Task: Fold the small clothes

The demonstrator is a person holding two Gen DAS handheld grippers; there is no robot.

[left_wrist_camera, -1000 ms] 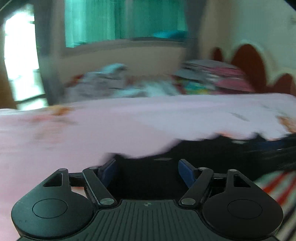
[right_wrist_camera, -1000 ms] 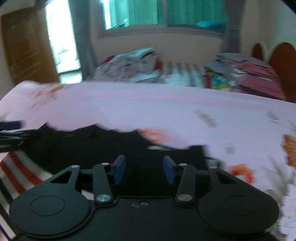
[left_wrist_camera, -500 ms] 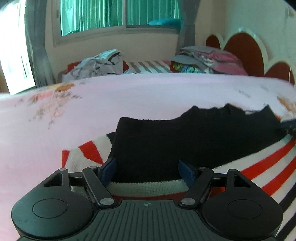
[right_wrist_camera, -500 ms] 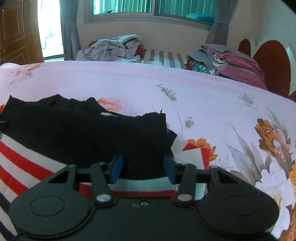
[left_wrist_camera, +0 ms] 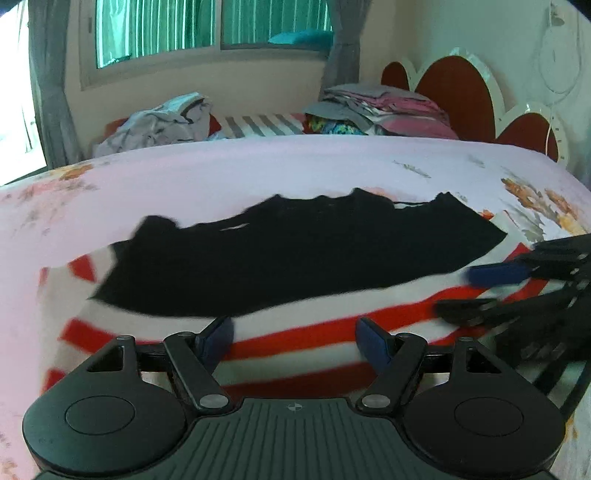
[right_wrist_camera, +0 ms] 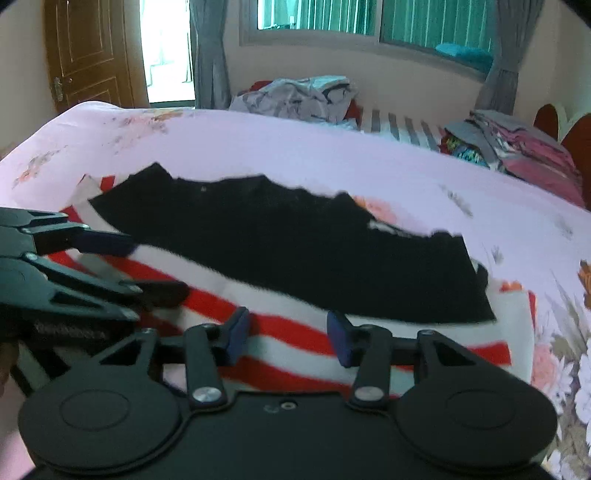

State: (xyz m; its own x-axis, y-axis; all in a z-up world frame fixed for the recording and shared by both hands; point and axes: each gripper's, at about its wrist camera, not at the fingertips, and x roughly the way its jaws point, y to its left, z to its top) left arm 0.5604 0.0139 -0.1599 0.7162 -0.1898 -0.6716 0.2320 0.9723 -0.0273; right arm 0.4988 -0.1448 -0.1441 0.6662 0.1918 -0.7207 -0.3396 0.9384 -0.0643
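Observation:
A small garment with a black upper part and red and white stripes lies spread on the pink floral bed sheet. It also shows in the right wrist view. My left gripper is open and empty, just above the striped hem at the near edge. My right gripper is open and empty, above the stripes near the garment's right side. The right gripper shows at the right edge of the left wrist view. The left gripper shows at the left edge of the right wrist view.
A heap of loose clothes lies at the far edge of the bed. A stack of folded clothes lies by the red headboard. A wooden door stands at the far left, a window behind.
Both grippers have drawn back toward the near edge. The garment, held up one second ago, now lies flat on the sheet with more of its stripes showing, and both grippers are off it.

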